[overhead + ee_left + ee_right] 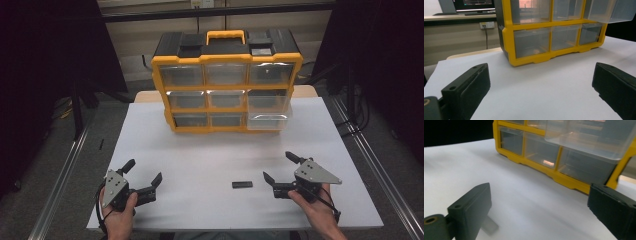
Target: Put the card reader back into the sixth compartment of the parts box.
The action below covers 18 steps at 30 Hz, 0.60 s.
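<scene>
A yellow-framed organizer with a black top and a yellow carry handle stands upright at the far middle of the white surface, front facing the person. It holds clear plastic drawers in three rows of three. The drawer at the right of the bottom row is pulled partly out of the frame; the other drawers sit flush. In the left gripper view, a small pale item shows faintly through the front of the bottom-left drawer, and in the right gripper view a small light patch shows in the bottom middle drawer; what these are cannot be determined. The remaining drawers look empty, as far as the clear fronts allow. A small flat black rectangular piece lies on the surface near the front edge, between the two grippers and closer to the right one, touching neither. The left gripper is held in the person's left hand at the front left of the surface, its fingers spread wide with nothing between them. The right gripper is held in the right hand at the front right, fingers likewise spread wide and gripping nothing.
</scene>
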Tool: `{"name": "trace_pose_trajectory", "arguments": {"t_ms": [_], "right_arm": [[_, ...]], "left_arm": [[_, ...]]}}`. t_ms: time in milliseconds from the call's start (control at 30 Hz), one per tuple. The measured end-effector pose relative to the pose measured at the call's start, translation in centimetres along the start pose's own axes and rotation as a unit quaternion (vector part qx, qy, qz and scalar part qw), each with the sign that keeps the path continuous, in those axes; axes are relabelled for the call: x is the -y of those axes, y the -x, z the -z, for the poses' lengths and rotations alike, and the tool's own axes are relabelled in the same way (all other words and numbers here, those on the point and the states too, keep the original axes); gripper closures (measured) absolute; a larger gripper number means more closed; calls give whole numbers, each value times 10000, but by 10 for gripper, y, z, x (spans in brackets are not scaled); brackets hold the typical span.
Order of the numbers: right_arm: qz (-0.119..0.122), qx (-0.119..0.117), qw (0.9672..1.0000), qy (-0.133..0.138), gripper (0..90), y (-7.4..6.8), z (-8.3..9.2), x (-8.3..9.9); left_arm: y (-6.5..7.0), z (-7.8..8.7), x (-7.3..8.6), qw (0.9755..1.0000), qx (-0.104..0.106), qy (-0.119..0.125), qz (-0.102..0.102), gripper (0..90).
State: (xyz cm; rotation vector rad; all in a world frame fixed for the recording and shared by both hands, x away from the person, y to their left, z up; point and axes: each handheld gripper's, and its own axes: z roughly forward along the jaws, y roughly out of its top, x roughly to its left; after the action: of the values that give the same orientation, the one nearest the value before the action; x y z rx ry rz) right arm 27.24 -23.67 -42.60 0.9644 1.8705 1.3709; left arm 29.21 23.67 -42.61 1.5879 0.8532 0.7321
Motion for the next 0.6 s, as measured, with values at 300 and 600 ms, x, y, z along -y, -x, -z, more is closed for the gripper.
{"name": "trace_pose_trajectory", "arguments": {"t_ms": [300,600], "right_arm": [[39,-503,9976,-469,21,-10,-19,-13],[27,-1018,9895,-1026,37,-10,-43,-24]], "left_arm": [[-1,2,-1,9999,49,53,102,18],[-3,3,-1,10000,2,37,32,18]]}}
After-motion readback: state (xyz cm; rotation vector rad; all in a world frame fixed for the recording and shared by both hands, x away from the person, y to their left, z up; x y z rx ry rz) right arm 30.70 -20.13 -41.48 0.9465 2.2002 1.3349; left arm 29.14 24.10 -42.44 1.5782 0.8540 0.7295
